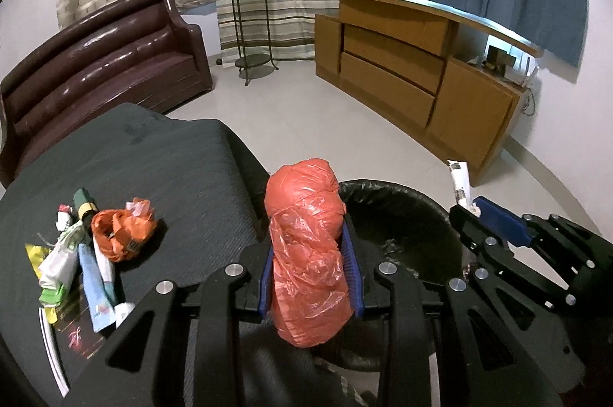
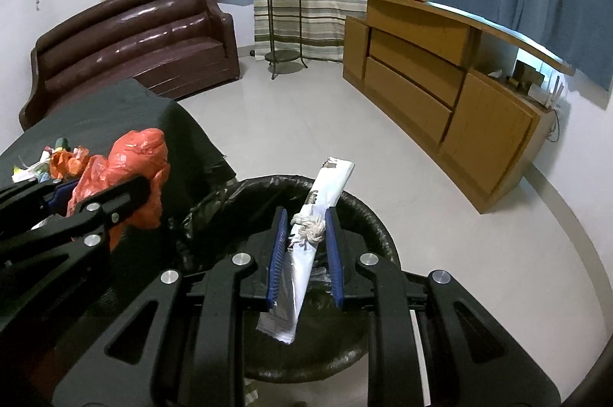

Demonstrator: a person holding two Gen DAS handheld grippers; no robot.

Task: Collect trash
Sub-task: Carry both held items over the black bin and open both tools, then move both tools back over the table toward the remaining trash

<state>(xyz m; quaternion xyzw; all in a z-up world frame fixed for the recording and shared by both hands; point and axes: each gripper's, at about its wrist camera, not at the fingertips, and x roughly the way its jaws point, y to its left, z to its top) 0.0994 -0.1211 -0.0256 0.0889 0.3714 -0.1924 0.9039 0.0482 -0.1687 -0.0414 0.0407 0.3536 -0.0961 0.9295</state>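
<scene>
The trash bin [image 2: 360, 215], lined with a black plastic bag, stands on the floor just beside the dark-covered tabletop [image 1: 153, 158]; both hands hover at its mouth. Its liner looks thin and slack, so anything dropped there should simply fall in.

The left gripper [image 1: 311, 269] has its fingers closed on a crumpled orange plastic bag [image 1: 306, 238], held near its lower half, with the bulging top standing free above the pads at the bin's near rim. The bag looks light, soft and slippery; it squashes under the pads, so a grip across a thick bunch of folds is safer than one on a loose flap.

The right gripper [image 2: 305, 255] has its fingers narrowed on a long white wrapper [image 2: 306, 250] with a knot of white string against it, directly above the bin's opening. The wrapper looks light, thin and fairly limp, with a shiny inside that may slide; it is pinched about midway, which keeps both ends from drooping far.

More small trash [image 1: 72, 254] lies on the tabletop: another orange bag [image 1: 122, 231], flat packets and wrappers, all apparently light and best pinched at a bunched edge.
</scene>
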